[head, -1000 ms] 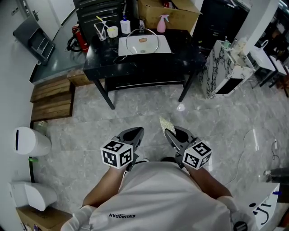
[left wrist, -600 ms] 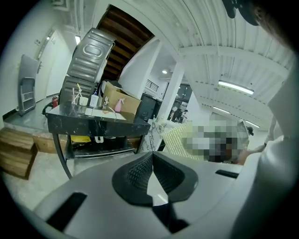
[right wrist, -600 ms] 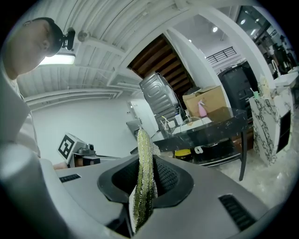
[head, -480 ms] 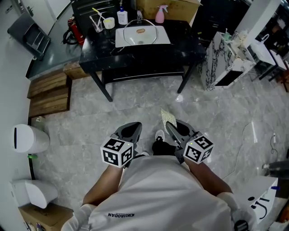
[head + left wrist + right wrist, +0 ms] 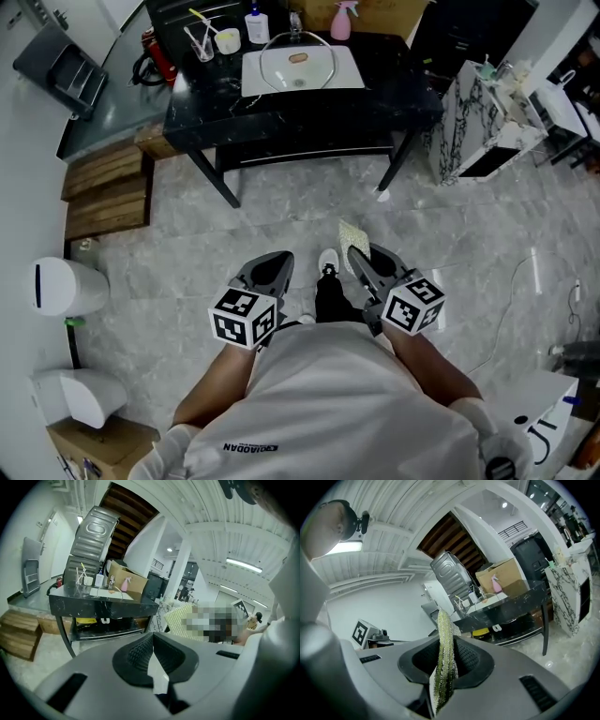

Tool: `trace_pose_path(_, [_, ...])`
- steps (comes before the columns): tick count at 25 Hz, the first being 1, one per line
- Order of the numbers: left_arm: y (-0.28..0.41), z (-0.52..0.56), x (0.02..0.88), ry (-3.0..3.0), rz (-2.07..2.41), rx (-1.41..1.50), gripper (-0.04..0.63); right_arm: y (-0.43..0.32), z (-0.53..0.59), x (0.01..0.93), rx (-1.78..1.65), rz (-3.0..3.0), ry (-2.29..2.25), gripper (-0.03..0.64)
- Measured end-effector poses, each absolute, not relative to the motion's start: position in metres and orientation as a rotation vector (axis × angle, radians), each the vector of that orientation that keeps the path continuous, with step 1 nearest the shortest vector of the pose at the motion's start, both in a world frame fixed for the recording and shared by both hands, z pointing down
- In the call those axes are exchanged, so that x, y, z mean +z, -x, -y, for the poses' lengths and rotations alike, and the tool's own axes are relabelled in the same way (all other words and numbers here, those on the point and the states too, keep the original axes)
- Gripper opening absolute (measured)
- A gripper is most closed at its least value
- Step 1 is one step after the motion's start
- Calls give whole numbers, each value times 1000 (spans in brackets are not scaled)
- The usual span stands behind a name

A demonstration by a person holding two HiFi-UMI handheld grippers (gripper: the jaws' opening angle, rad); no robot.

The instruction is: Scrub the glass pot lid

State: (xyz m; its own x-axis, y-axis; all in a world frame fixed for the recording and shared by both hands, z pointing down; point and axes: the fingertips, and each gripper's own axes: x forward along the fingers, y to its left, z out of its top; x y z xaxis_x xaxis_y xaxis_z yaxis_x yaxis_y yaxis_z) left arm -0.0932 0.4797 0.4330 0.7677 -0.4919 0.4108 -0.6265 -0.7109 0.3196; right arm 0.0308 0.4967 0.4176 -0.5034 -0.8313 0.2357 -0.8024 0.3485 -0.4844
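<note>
The glass pot lid lies on a white mat on a black table far ahead; it also shows small in the left gripper view as the lid. My right gripper is shut on a yellow-green scrub pad, which stands up between its jaws as the pad. My left gripper is shut with nothing in it, jaws pressed together. Both grippers hang close to the person's chest, well short of the table.
On the table's back edge stand a cup with sticks, a white bottle and a pink spray bottle. Wooden pallets lie left of the table. A marble-patterned stand is at right. White bins sit left on the tiled floor.
The view has shifted nearer the table as the person steps forward; a foot now shows between the grippers. Both grippers keep their grip and stay near the body.
</note>
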Motion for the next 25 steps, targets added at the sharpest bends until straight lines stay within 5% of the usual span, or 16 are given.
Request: trace_pose_path(25, [-17, -228, 414, -2507, 895, 414, 15, -137, -238, 400, -779, -2588, 1454, 84])
